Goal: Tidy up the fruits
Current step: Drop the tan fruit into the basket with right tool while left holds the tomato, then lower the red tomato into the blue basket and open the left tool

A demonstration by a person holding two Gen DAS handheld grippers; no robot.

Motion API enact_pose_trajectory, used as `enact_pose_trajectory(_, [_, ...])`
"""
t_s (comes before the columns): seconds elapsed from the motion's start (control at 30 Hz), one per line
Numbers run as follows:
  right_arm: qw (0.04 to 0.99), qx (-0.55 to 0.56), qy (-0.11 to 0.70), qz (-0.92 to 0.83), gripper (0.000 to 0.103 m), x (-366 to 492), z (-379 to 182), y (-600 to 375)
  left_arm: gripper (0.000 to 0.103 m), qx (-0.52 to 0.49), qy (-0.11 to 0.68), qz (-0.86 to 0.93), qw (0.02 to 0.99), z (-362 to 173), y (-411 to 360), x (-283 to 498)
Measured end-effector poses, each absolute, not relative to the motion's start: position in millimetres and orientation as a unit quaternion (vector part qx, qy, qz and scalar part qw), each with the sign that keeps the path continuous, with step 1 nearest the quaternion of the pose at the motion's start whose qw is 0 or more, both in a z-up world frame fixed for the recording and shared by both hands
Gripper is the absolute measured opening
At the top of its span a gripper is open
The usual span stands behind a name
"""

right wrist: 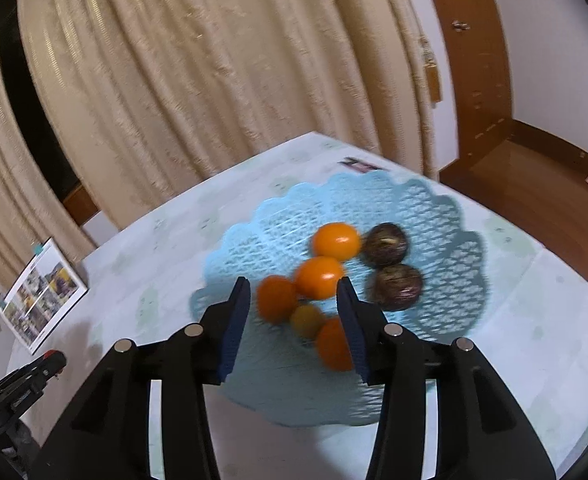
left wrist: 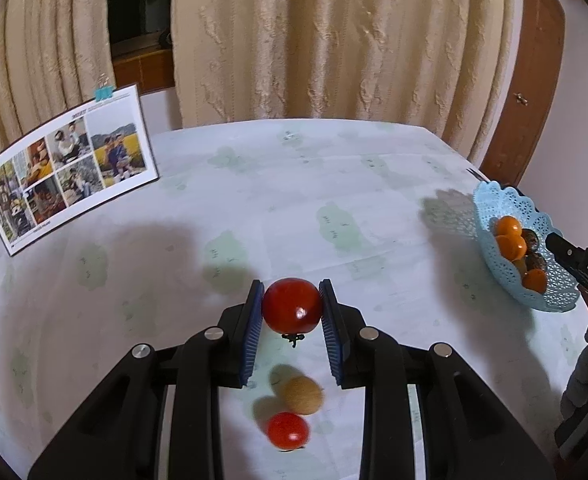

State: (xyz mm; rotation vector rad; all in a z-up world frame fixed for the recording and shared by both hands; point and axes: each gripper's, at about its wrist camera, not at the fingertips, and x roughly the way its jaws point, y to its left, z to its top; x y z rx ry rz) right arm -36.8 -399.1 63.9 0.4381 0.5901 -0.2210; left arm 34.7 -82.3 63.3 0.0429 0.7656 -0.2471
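Note:
My left gripper (left wrist: 292, 304) is shut on a large red tomato (left wrist: 292, 305), held above the table with its stem down. Below it on the cloth lie a tan round fruit (left wrist: 302, 395) and a small red tomato (left wrist: 288, 431). A light blue lace basket (left wrist: 533, 296) stands at the right edge. In the right wrist view this basket (right wrist: 433, 208) holds several orange fruits (right wrist: 335, 240) and two dark brown fruits (right wrist: 385, 245). My right gripper (right wrist: 294, 300) is open and empty, hovering over the basket's near side.
A photo calendar card (left wrist: 70, 172) stands at the table's back left; it also shows in the right wrist view (right wrist: 42, 292). Beige curtains hang behind the table. A black clamp stand (right wrist: 22, 384) is at the lower left. The wooden floor (right wrist: 533, 184) lies beyond the table's right edge.

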Motion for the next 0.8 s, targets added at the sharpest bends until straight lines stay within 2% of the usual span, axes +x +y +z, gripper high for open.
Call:
enact_pose_trajectory(0.33, [0.928,0.199,0.238,-0.206,0.046,-70,59,-427,0.028,0.054,0.365,-0.179,0.912,74,-148,27])
enact_pose_trajectory(0.8, [0.928,0.201,0.213,-0.231,0.047,-81,53,-434,0.028,0.090,0.357,-0.272,0.889,79,-247,19])
